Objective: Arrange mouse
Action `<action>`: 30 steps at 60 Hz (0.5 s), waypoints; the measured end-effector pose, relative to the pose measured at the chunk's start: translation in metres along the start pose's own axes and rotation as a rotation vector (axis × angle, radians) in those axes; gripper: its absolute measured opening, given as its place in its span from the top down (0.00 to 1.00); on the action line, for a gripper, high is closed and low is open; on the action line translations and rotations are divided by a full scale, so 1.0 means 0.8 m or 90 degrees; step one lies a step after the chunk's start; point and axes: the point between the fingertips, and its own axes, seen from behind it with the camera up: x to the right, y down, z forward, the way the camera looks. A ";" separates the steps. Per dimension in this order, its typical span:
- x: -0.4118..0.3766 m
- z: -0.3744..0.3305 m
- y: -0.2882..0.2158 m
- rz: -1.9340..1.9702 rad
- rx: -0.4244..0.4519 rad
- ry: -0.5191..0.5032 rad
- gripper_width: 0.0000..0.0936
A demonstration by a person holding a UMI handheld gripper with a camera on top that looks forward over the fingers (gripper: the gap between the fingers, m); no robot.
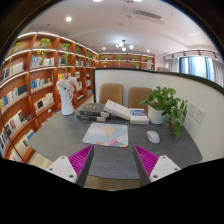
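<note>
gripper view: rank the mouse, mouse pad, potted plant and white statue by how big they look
1. potted plant
2. white statue, close to the plant and farther off, so unsure
3. mouse pad
4. mouse
The open fingers touch none.

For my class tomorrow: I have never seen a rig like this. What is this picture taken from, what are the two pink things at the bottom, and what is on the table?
There is one picture, from a wide-angle camera riding on a hand-held gripper that a person carries; no robot arm is involved. The pink things are pads on its two fingers, which stand open and hold nothing. Ahead lies a grey table in a library-like room with bookshelves. On the table: a patterned mouse pad just beyond the fingers, a white mouse to its right on the bare table, stacked books, a white statue and a potted plant. Two chairs stand behind.
</note>
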 end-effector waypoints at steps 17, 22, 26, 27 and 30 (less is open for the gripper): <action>0.101 0.046 0.098 0.019 -0.070 0.063 0.17; 0.148 0.065 0.118 0.023 -0.090 0.092 0.17; 0.187 0.085 0.128 0.023 -0.102 0.115 0.17; 0.196 0.091 0.130 0.023 -0.105 0.121 0.17; 0.219 0.107 0.133 0.025 -0.113 0.132 0.17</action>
